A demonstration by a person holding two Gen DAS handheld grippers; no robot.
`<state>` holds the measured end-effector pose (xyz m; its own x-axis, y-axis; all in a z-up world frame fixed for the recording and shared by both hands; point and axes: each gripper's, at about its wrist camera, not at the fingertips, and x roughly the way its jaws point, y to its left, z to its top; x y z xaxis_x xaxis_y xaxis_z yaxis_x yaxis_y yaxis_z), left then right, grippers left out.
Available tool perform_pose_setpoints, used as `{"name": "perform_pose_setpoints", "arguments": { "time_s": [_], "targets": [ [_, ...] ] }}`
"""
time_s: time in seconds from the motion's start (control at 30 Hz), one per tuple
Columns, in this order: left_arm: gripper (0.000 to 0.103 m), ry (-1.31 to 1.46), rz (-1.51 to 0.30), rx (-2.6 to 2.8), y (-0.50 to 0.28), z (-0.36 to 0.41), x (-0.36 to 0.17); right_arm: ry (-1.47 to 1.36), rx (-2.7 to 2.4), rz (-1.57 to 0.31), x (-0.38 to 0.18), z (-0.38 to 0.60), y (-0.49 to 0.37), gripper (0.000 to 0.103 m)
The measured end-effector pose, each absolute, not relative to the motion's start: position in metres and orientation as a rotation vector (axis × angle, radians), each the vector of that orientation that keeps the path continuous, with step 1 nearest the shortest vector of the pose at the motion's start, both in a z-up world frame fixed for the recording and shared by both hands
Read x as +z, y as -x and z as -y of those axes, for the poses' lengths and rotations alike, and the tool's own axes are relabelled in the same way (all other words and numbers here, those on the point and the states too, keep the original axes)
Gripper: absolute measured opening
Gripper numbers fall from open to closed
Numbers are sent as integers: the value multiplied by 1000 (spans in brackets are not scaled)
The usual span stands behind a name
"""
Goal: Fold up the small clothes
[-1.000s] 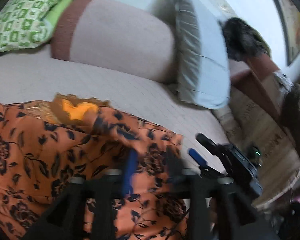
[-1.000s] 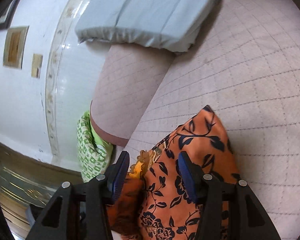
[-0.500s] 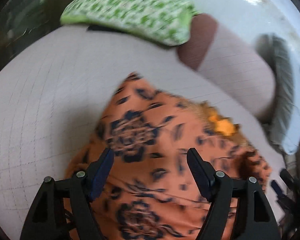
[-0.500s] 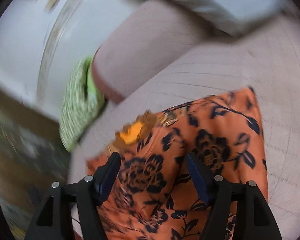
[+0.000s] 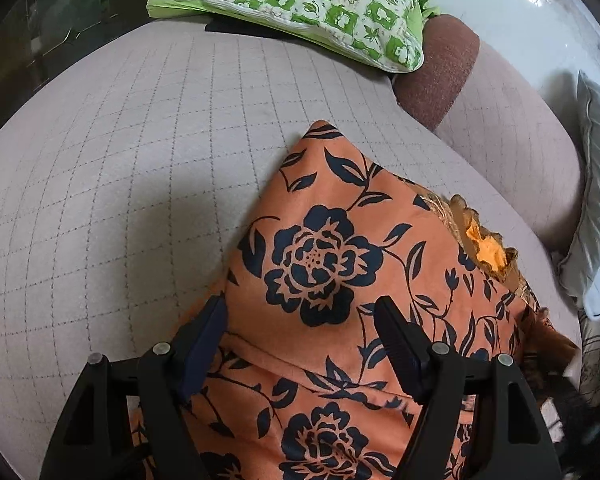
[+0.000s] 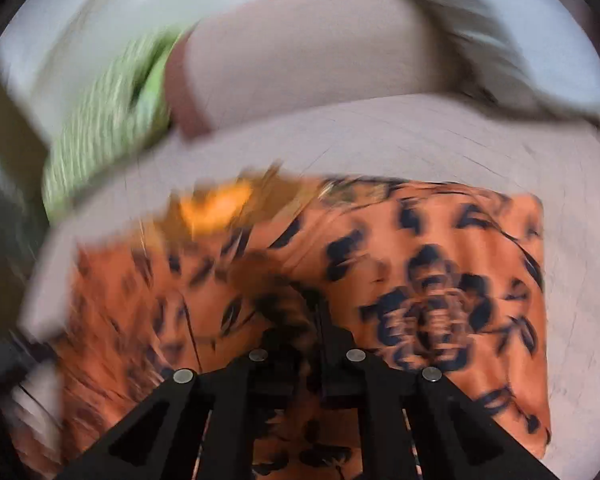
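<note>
Your left gripper [image 5: 300, 344] is open wide, and its two black fingers with dark blue pads [image 5: 204, 344] hang just over the orange cloth with black flowers and leaves [image 5: 324, 264]. The pads do not squeeze the cloth. Your right gripper [image 6: 314, 320] has its fingers pulled tight together. A little bunched-up bit of the same orange cloth [image 6: 380, 280] seems to sit right at the tips, but that picture is blurry, so you cannot be sure the fingers pinch it.

The cloth lies on the pale pink quilted sofa seat [image 5: 120, 160]. One corner of it points toward the back of the sofa. A bright yellow-orange frilly bit [image 5: 486, 248] peeks out along the cloth's right edge in the left view.

Behind the cloth lies a green and white checked pillow [image 5: 300, 0]. Next to it is a round pink bolster with a brown end [image 5: 500, 112]. A grey cushion [image 5: 598, 200] leans at the far right.
</note>
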<state>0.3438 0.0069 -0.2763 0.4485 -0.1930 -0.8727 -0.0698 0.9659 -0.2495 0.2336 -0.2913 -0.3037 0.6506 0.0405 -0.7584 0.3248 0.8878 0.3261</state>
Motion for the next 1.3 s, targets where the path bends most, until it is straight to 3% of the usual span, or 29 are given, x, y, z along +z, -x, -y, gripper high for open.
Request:
{"name": "perform_pose_setpoints", "arguments": {
  "time_s": [0.1, 0.27, 0.5, 0.7, 0.77, 0.83, 0.87, 1.1, 1.17, 1.2, 1.23, 1.3],
  "targets": [
    [76, 253, -1127, -72, -347, -2, -282, -618, -231, -781, -291, 338, -203, 7],
    [76, 152, -1151, -78, -347, 18, -290, -799, -238, -921, -324, 378, -179, 7],
    [76, 156, -1160, -99, -350, 19, -290, -888, -234, -1022, -325, 399, -169, 10],
    [76, 131, -1163, -93, -350, 23, -290, -957, -260, -871, -296, 433, -148, 13],
    [76, 122, -1161, -90, -349, 26, -291, -948, -286, -799, -286, 440, -147, 23],
    [77, 114, -1162, -90, -348, 28, -291, -938, -246, -768, -284, 443, -153, 76],
    [77, 110, -1162, -93, -348, 29, -291, -925, -235, -753, -283, 442, -156, 78],
    [77, 47, -1150, -118, -341, 35, -292, -807, -187, -750, -297, 405, -208, 75],
    [77, 32, -1147, -126, -339, 35, -293, -782, -198, -812, -313, 398, -218, 52],
    [77, 26, -1147, -130, -338, 36, -293, -777, -196, -835, -319, 395, -221, 27],
    [77, 24, -1147, -133, -337, 36, -293, -764, -195, -850, -323, 392, -223, 17],
    [77, 32, -1149, -135, -336, 36, -293, -714, -212, -839, -318, 387, -221, 13]
  ]
}}
